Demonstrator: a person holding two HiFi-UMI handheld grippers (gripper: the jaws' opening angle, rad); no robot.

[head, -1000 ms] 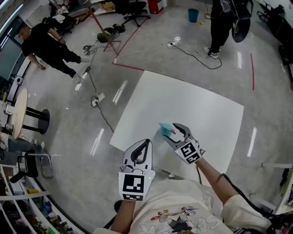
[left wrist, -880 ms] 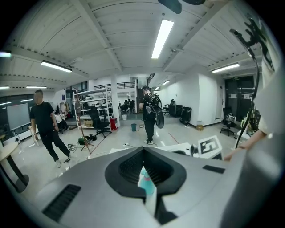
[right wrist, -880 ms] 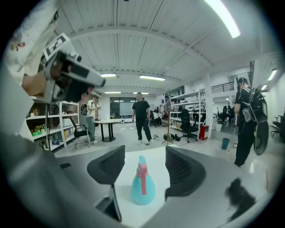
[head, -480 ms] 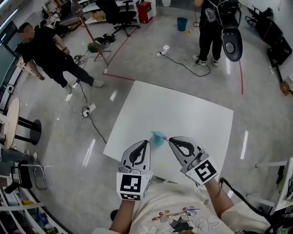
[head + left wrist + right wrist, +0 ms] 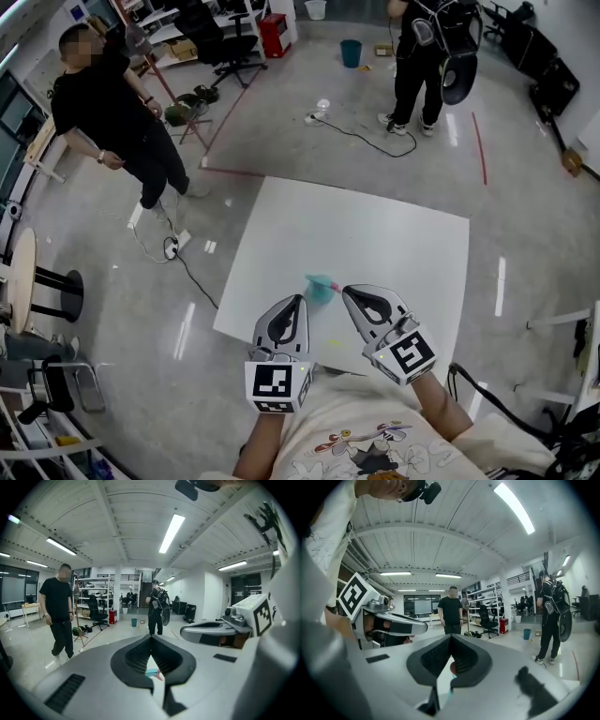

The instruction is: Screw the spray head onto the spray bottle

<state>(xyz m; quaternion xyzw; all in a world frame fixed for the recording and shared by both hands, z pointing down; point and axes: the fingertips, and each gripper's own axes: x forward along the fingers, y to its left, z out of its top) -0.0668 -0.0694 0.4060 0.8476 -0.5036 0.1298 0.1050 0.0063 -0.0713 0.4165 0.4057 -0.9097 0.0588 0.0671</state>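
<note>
The spray bottle (image 5: pixel 321 288) is teal, the table (image 5: pixel 394 234) white.

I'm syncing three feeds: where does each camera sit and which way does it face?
Head view: on the person's head, steeply down at white table and teal bottle; forearms, left tool, right tool show.
Left gripper view: on left tool, along its shut jaws, across the room; right tool at right.
Right gripper view: on right tool, likewise; left tool at left.
Both gripper views share the bystander in black.
</note>
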